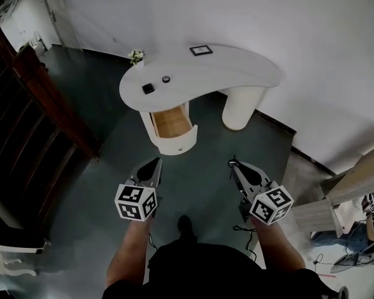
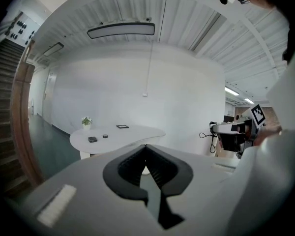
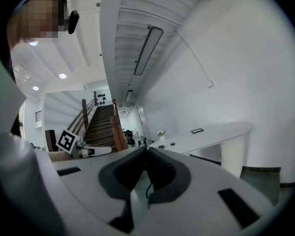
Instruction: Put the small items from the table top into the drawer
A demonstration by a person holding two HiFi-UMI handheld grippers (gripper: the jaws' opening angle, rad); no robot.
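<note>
A white curved table (image 1: 237,73) stands ahead of me. On its left part lie a small black square item (image 1: 148,88) and a small dark round item (image 1: 166,79). Under that end a wooden-lined drawer (image 1: 171,123) is pulled out and looks empty. My left gripper (image 1: 157,161) and right gripper (image 1: 232,162) hang side by side well short of the table, both shut with nothing in them. In the left gripper view the shut gripper (image 2: 146,146) points toward the square item (image 2: 92,139) and round item (image 2: 105,136). The right gripper (image 3: 146,149) faces the table (image 3: 216,132) from the side.
A framed picture (image 1: 201,50) and a small potted plant (image 1: 136,56) also sit on the table. A dark wooden staircase (image 1: 31,123) runs along the left. Wooden furniture (image 1: 355,185) and cables lie at the right. The table's round pedestal (image 1: 242,104) stands right of the drawer.
</note>
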